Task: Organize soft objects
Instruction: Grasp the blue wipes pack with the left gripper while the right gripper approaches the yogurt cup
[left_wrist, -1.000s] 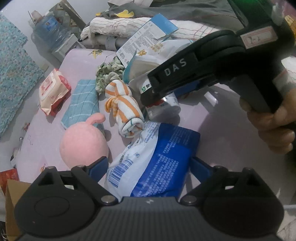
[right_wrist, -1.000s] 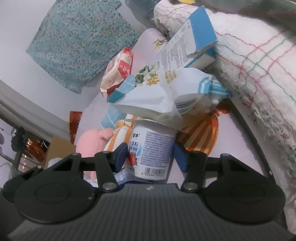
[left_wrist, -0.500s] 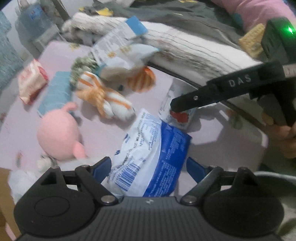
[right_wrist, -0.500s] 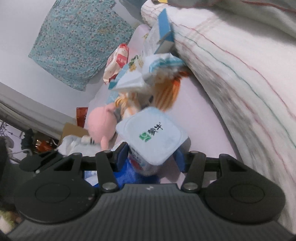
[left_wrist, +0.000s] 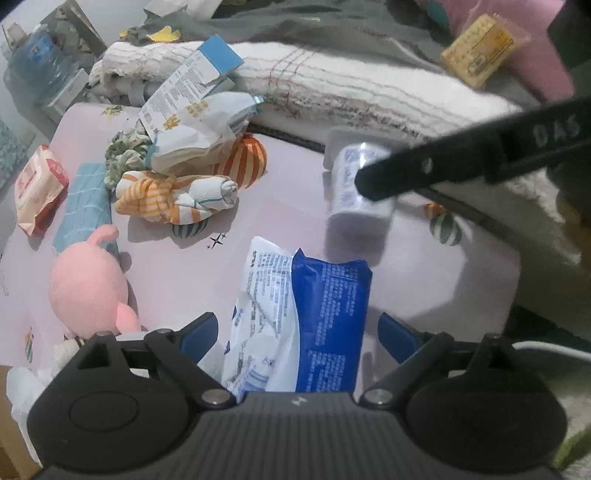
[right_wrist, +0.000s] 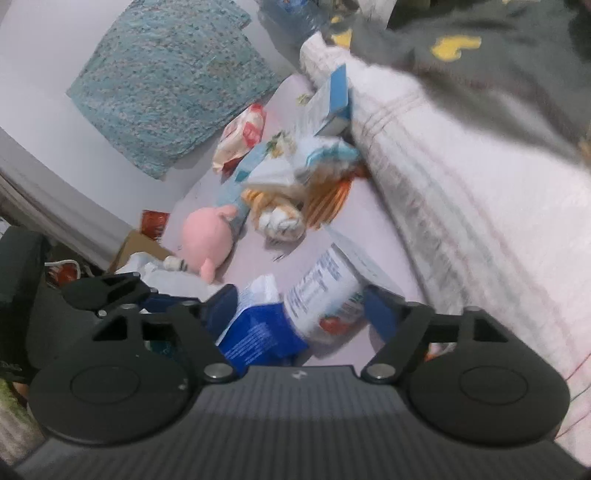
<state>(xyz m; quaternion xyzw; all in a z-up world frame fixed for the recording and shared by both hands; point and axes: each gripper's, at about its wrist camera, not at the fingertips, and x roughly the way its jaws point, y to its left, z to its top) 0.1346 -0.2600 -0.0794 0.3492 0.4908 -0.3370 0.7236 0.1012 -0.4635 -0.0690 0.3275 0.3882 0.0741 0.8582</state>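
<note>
My left gripper (left_wrist: 297, 328) points down at the pink table (left_wrist: 258, 214). Its jaws are opening, with a blue-and-white packet (left_wrist: 306, 314) between them and a gap at each pad. My right gripper (right_wrist: 299, 306) is opening too. A white yogurt cup (right_wrist: 325, 295) sits tilted and blurred between its pads, not pressed. In the left wrist view the cup (left_wrist: 358, 192) is behind a right finger (left_wrist: 424, 173). A pink plush (left_wrist: 88, 280), an orange-striped rolled cloth (left_wrist: 173, 195), a teal checked towel (left_wrist: 85, 206) and a green floral cloth (left_wrist: 123, 158) lie on the left.
A white paper bag (left_wrist: 195, 136) and a blue-and-white carton (left_wrist: 192, 81) lean on an orange striped ball (left_wrist: 247, 162). A red wipes pack (left_wrist: 38, 188) is at the far left. A white blanket (left_wrist: 351, 96) borders the table's far side. A cardboard box (right_wrist: 136, 247) stands beyond the plush.
The right gripper carried the yogurt cup away from the pile toward the blanket, then its jaws widened off the cup. The left jaws no longer touch the packet.
</note>
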